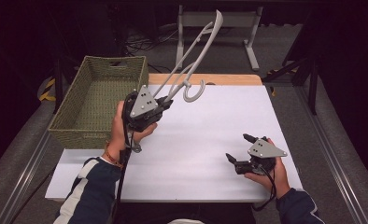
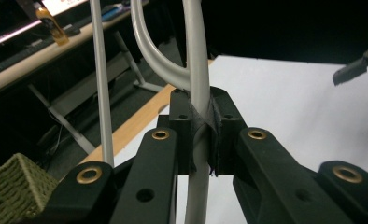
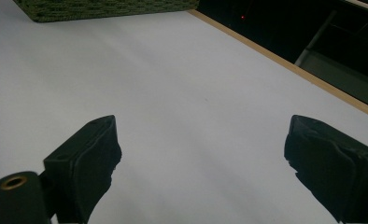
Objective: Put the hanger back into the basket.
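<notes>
Left claw (image 1: 165, 103) grips unmarked grey hanger (image 1: 198, 44); right claw (image 1: 238, 147) gapes.

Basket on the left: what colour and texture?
Olive-green woven basket; the high view shows it best.

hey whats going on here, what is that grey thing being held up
A person works at a white table with a gripper in each hand. The left gripper is shut on a grey clothes hanger and holds it up in the air, tilted up and away, right beside a green woven basket. In the left gripper view the jaws clamp one of its bars. The right gripper is open and holds nothing, low over the table.
</notes>
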A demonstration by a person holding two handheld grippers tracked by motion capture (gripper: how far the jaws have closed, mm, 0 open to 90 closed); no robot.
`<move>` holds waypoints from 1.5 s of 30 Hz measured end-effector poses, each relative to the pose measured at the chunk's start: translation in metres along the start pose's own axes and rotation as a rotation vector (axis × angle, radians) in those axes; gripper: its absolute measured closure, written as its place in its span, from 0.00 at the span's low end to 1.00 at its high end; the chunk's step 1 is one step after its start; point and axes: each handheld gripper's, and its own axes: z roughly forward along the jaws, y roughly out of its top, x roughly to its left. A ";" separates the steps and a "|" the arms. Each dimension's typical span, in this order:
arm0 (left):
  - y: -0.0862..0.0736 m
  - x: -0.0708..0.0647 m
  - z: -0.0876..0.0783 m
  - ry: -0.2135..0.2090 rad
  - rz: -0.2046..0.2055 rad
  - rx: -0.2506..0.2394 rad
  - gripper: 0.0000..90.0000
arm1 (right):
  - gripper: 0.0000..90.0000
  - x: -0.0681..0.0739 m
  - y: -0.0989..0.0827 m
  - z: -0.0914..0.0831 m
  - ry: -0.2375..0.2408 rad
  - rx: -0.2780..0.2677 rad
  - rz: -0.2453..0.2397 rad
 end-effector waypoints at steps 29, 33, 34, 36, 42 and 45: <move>-0.084 0.086 -0.034 0.217 -0.090 0.175 0.91 | 0.13 0.005 -0.005 0.010 0.020 0.059 -0.027; -0.096 0.097 -0.036 0.231 -0.112 0.221 0.91 | 0.13 0.005 -0.006 0.011 0.020 0.060 -0.029; -0.096 0.097 -0.036 0.231 -0.112 0.221 0.91 | 0.13 0.005 -0.006 0.011 0.020 0.060 -0.029; -0.103 0.103 -0.037 0.245 -0.117 0.252 0.91 | 0.13 0.005 -0.006 0.012 0.022 0.065 -0.027; -0.121 0.115 -0.038 0.239 -0.127 0.341 0.91 | 0.13 0.005 -0.007 0.014 0.021 0.073 -0.022; -0.127 0.118 -0.040 0.237 -0.130 0.363 0.91 | 0.13 0.006 -0.006 0.014 0.021 0.074 -0.026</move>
